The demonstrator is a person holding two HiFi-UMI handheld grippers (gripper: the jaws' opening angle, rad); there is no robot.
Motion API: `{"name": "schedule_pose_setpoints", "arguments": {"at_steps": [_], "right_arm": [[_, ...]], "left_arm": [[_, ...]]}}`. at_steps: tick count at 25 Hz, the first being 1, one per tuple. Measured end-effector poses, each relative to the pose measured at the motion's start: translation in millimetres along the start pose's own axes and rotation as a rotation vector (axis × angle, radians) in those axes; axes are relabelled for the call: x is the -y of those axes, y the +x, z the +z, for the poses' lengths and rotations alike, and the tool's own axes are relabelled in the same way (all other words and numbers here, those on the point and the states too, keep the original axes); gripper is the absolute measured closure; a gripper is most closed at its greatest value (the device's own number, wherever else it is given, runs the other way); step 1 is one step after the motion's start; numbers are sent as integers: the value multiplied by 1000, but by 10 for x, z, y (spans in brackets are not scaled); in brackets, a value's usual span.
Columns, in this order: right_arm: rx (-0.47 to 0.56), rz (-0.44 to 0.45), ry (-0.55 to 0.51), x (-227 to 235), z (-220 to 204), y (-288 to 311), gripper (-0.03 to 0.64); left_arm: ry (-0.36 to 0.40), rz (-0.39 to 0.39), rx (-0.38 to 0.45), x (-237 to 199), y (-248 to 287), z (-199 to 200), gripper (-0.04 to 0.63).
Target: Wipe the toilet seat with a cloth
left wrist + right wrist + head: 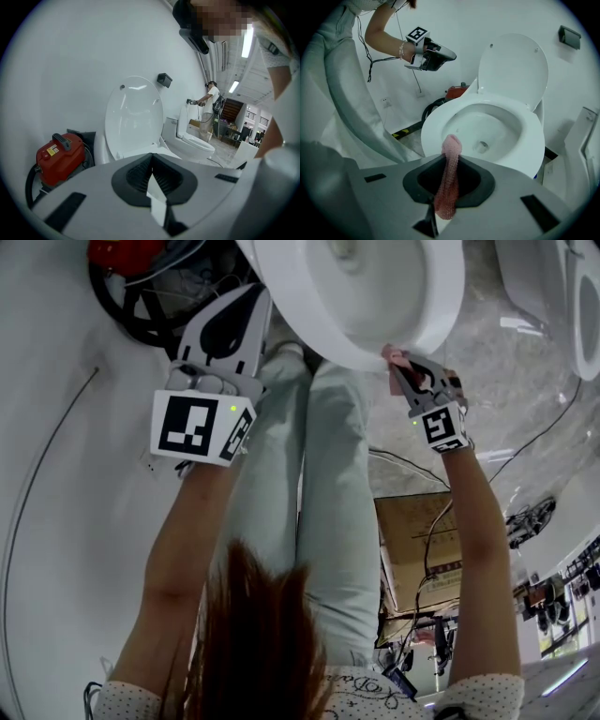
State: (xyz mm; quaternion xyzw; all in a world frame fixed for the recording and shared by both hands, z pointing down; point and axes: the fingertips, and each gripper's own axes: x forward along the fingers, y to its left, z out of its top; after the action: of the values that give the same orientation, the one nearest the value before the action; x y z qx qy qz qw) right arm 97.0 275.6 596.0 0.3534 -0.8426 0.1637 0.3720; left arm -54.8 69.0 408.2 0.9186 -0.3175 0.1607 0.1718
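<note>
A white toilet stands with its lid [513, 65] raised and its seat [529, 136] down over the bowl. My right gripper [449, 152] is shut on a pink cloth [449, 173], whose end sticks out past the jaws at the seat's near rim. In the head view the right gripper [408, 371] holds the cloth [394, 357] against the seat [431, 306] edge. My left gripper [255, 298] is raised to the left of the bowl, jaws together with nothing held. The left gripper [152, 164] points toward the lid [133, 117].
A red machine [58, 154] with a black hose sits by the wall left of the toilet. A second toilet [194, 143] stands to the right. My own legs [328, 474] are in front of the bowl. A cardboard box [417, 540] and cables lie on the floor behind. Another person [211, 101] stands far off.
</note>
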Motion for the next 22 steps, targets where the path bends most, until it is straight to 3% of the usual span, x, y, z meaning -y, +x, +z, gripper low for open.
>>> {"name": "schedule_pose_setpoints", "arguments": {"at_steps": [12,22], "right_arm": [[-9,72,-73,-238,138,139,560],[-51,273,-273,-377,282,250,560]], "left_arm": [[-19,18,5,-63,-116,-55,591],[-40,57,7,-114,-120,-55,591]]}}
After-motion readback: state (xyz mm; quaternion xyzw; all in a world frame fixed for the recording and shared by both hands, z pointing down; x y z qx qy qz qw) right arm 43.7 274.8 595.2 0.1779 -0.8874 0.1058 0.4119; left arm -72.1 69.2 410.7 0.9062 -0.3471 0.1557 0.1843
